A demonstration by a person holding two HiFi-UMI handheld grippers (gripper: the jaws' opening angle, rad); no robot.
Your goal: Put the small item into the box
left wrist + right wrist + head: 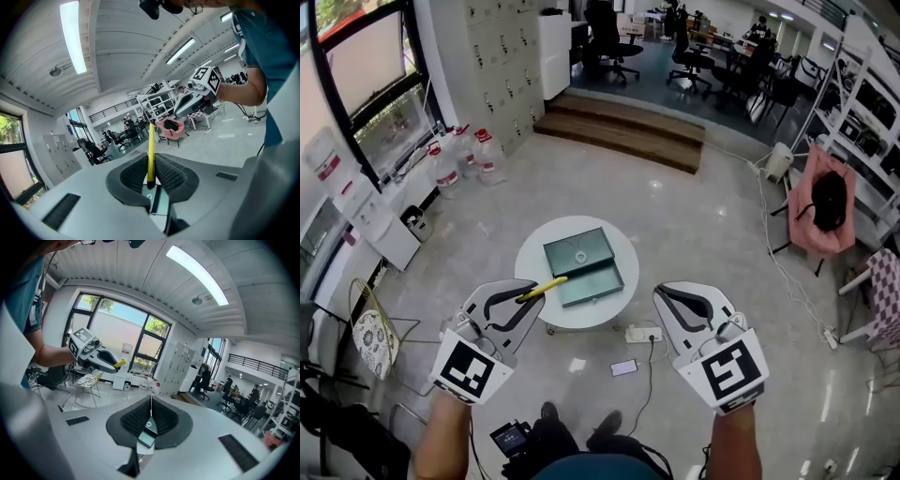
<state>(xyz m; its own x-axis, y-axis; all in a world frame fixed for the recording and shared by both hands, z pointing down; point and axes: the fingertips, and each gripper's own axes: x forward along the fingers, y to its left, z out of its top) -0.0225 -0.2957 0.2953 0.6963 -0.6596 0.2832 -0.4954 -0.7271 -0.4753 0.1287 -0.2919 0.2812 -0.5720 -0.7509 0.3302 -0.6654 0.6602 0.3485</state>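
Tongs, left: left tongs [528, 294] clenched on the small yellow item [543, 288], a thin, stiff stick. The left gripper view shows its lower end pinched between the ribbed pads [171, 176], with the rest standing straight out past the tips. In the head view the stick's free end points towards the counter.

Tongs, right: right tongs [662, 293] closed pad to pad, with nothing between them. They are held level with the left pair and well apart from it.

Task item, location: in the left tongs, in the air, above the near edge of the counter [533, 260] as the head view has it. It touches neither the counter nor the box.

Box: green box [582, 266], dark and flat, lying open at the middle of the round white counter. Two shallow halves sit side by side. A small pale ring shows in the farther half, but what it is cannot be made out.

Surroundings: a power strip [643, 334] and a phone-like slab [623, 367] lie on the floor [694, 234] beside the counter's foot. Water bottles [461, 155] stand near the window wall, and a pink chair [825, 202] stands off to the right.

Progress, judged: the pick-up is done and the item is secured and carried. What remains is to bring the tongs down over the open box, lower the stick into one half and release it. The stick looks long against the box, so it will probably need laying flat rather than dropping end-first. The right tongs have no part in hand.
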